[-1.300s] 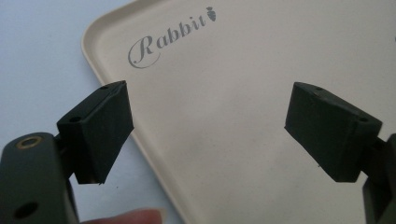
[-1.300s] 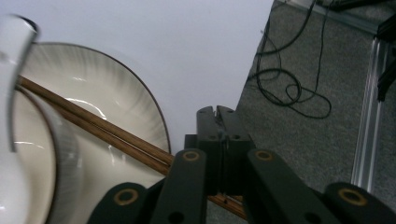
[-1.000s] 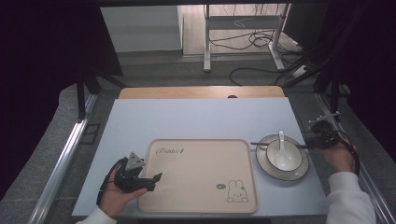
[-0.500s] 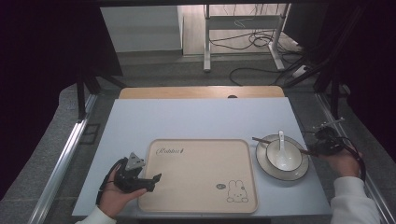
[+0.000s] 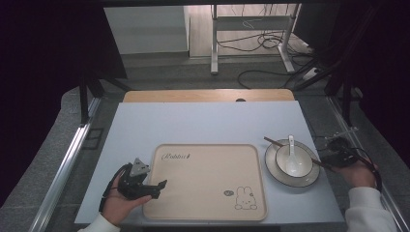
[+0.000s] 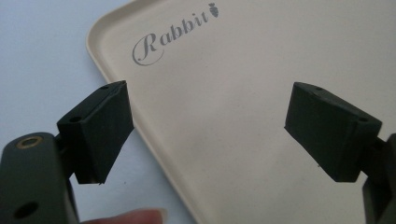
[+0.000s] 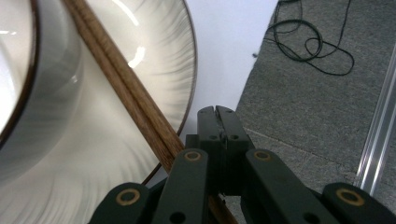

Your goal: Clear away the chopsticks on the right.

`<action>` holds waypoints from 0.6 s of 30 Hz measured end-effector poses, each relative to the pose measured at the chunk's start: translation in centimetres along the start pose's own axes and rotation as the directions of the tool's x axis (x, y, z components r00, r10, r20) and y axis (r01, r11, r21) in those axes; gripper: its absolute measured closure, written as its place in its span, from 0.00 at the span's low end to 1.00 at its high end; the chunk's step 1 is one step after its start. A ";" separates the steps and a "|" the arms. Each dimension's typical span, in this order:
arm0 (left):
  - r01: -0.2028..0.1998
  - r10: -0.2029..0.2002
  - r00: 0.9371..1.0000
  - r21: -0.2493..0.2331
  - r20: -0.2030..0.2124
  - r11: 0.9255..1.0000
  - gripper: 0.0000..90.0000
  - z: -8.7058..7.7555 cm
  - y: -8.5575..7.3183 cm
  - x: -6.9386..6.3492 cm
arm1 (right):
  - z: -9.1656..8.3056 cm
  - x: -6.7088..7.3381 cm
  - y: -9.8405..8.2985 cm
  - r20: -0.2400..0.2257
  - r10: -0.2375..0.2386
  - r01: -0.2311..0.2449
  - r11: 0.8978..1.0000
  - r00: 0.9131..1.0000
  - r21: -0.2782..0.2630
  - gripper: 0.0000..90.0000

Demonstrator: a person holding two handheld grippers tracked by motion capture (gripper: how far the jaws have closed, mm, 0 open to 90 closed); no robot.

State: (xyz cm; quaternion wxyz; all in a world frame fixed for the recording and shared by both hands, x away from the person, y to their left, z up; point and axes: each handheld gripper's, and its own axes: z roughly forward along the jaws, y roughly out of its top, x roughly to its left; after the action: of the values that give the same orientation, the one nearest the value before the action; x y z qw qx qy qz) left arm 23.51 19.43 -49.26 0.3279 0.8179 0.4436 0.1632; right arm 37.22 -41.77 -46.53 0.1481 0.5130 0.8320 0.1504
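A beige tray (image 5: 208,193) printed with "Rabbit" and a bunny lies at the table's near middle. My left gripper (image 5: 158,189) is open, its jaws spread wide over the tray's (image 6: 243,70) near-left edge with nothing between them (image 6: 205,135). Right of the tray a white bowl (image 5: 292,164) holding a white spoon (image 5: 291,145) sits on a dark-rimmed plate (image 5: 309,180). Wooden chopsticks (image 5: 270,141) lie across the plate behind the bowl. My right gripper (image 5: 327,161) is at the plate's right rim, jaws shut (image 7: 217,112); the chopsticks (image 7: 126,93) run beside and under it.
The pale blue table top (image 5: 203,125) ends in a wooden strip (image 5: 208,95) at the back. Right of the table is grey floor (image 7: 317,102) with cables (image 5: 251,46) and a metal rail (image 7: 378,121). A desk frame (image 5: 251,29) stands behind.
My right hand and gripper have drifted toward the near edge along the plate's right side. The left gripper, tray, bowl and spoon have stayed put.
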 end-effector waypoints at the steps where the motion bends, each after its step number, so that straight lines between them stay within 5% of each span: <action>1: -0.001 0.001 1.000 -0.001 -0.001 1.000 0.17 0.0 0.0 0.0 | -0.1 0.0 0.0 0.002 -0.002 0.002 1.000 1.000 -0.001 0.99; 10: -0.001 0.001 1.000 0.001 0.000 1.000 0.17 0.0 -0.1 0.1 | -1.9 0.4 0.0 0.009 -0.010 0.011 0.998 1.000 -0.057 0.99; 18: -0.004 0.004 1.000 0.003 0.001 1.000 0.17 0.0 0.0 0.1 | -2.6 1.8 0.4 -0.060 -0.086 0.082 0.994 0.994 -0.068 0.99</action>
State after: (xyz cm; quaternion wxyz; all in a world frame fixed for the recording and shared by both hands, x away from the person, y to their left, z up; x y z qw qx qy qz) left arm 23.55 19.50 -49.31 0.3266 0.8194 0.4421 0.1627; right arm 35.69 -40.29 -44.15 0.1446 0.4673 0.8519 0.1871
